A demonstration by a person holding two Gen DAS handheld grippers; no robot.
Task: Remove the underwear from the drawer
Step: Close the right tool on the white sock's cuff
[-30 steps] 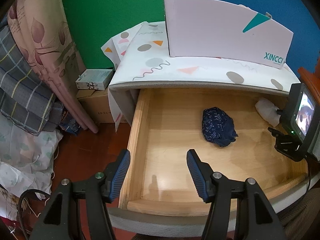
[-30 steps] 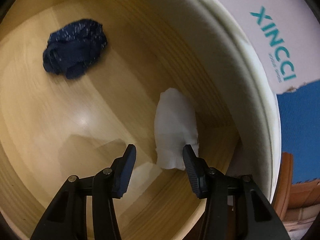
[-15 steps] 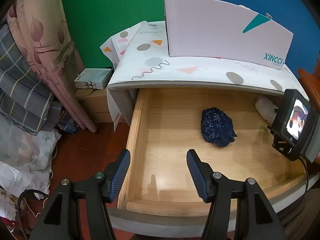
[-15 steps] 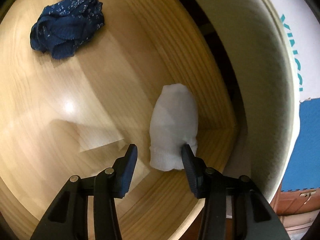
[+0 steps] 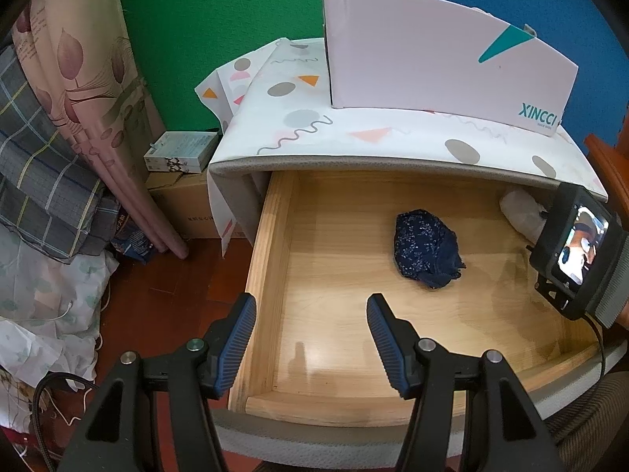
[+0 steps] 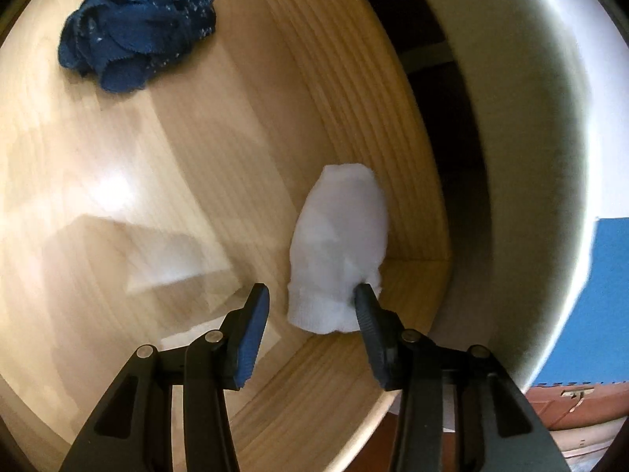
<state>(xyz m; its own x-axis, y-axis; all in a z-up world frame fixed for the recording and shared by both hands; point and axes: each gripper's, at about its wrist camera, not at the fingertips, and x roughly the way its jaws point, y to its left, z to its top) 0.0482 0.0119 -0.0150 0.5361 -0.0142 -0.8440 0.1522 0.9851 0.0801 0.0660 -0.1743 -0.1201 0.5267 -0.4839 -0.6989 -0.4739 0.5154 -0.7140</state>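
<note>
The wooden drawer (image 5: 271, 259) stands pulled out. A crumpled dark blue piece of underwear (image 5: 426, 247) (image 6: 137, 23) lies mid-drawer. A folded white piece (image 6: 338, 244) (image 5: 521, 212) lies in the drawer's far right corner. My right gripper (image 6: 311, 291) straddles the white piece's near end. Its jaws are narrowing: the right fingertip (image 6: 363, 295) touches the cloth, the left one stands clear of it. My left gripper (image 5: 311, 303) hovers open over the drawer's front left, nothing between its fingers.
A white XINCCI box (image 5: 432, 51) stands on the patterned cabinet top (image 5: 298, 118). The cabinet's rim overhangs the drawer's back. Left of the cabinet are a small box (image 5: 181, 151) on a carton, curtains (image 5: 78, 78) and piled bedding on the red floor.
My right gripper has come down and forward onto the white piece, rolled a little, and its jaws have narrowed around its near end. The left gripper has kept still.
</note>
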